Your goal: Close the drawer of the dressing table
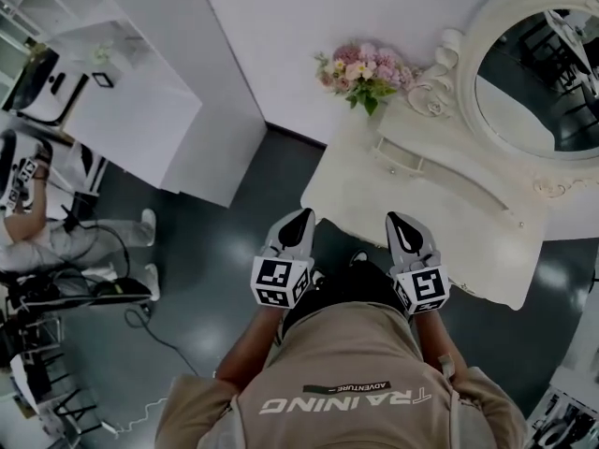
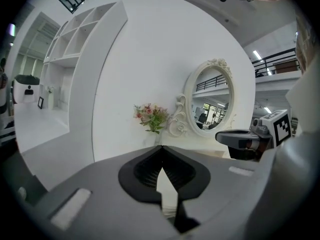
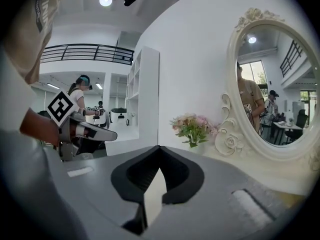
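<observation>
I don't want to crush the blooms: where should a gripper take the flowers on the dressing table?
Pinch the green stems just under the flowers, coming from the table front. The blooms spread wide above, the wall stands behind and the mirror frame's scroll crowds one side.
</observation>
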`<state>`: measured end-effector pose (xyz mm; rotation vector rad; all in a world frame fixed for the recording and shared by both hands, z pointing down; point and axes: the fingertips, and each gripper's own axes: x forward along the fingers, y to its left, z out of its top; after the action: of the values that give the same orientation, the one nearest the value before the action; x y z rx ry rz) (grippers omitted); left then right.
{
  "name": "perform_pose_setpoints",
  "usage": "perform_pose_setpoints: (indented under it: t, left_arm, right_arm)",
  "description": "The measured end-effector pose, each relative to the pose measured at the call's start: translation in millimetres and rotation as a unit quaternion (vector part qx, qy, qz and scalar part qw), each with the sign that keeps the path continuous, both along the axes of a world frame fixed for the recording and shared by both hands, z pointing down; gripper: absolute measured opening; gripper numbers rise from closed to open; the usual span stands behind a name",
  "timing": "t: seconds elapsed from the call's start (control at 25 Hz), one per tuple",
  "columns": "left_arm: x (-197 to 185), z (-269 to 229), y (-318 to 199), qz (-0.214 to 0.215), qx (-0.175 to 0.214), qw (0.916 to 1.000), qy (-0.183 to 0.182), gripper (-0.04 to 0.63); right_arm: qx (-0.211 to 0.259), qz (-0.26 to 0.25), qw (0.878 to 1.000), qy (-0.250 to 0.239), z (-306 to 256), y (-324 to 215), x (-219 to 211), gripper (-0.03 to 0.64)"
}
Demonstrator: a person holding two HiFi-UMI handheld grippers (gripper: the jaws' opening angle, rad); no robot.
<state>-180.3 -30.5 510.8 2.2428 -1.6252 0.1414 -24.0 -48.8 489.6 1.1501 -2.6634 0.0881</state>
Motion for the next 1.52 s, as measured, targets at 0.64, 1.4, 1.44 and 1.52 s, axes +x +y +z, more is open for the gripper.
perform_pose_setpoints:
  t: [0.64,1.4,1.44,1.52]
  left_arm:
    - [40.3,-6.9,-114.4,0.033,-0.014,0.9984,-0.045,0.017]
    - [124.9,-11.9,-190.5,0.141,-0.022,0.9878,-0.062,0.017]
    - [125.4,-12.1,-191.8,0.148,-0.022,0.9869,-0.062,0.017]
    - [125.5,-11.7,-195.9,0.159,-0.019,0.9853,-0.06,0.017]
  right_arm:
    - [0.004,0.006,0.999,-0.031,2.7,-121.1,24.5,0.003]
    - [-0.036,0.091,0.994,-0.048,25.0,-162.9,95.3,0.003]
    - [-0.038,0.096,0.994,-0.047,26.4,-161.4,95.5,0.003]
    - [-0.041,0.104,0.993,-0.042,28.4,-160.3,94.5,0.003]
